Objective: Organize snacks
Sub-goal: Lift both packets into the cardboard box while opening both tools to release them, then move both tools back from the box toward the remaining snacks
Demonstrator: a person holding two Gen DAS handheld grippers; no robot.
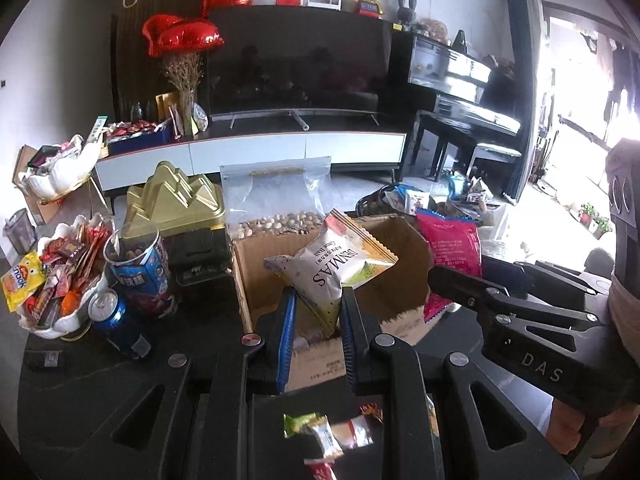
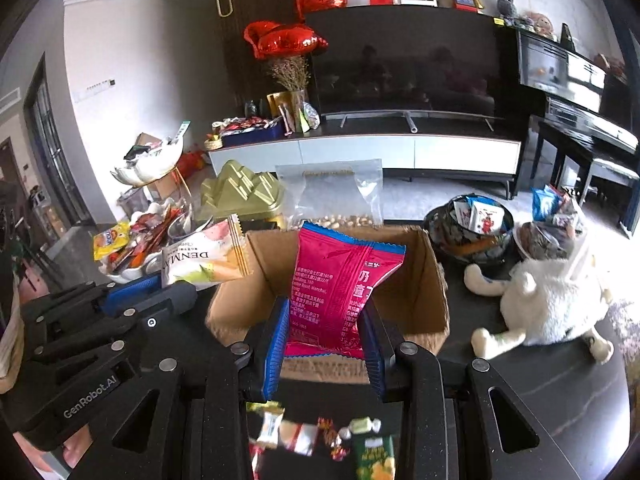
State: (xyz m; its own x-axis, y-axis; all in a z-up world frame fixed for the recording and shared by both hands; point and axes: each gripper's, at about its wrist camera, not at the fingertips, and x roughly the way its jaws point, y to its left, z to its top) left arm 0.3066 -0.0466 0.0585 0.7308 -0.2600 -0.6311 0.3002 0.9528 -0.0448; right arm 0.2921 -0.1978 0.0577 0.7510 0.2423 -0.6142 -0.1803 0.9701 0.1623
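My left gripper is shut on a white DENMAS snack bag and holds it over the open cardboard box. My right gripper is shut on a pink snack bag above the same box. In the left wrist view the right gripper reaches in from the right with the pink bag. In the right wrist view the left gripper holds the DENMAS bag at the left.
A white dish of mixed snacks, a blue can, a round snack tub, a gold box and a clear bag of nuts stand left and behind. A dark bowl and a white plush toy lie right. Loose candies lie near.
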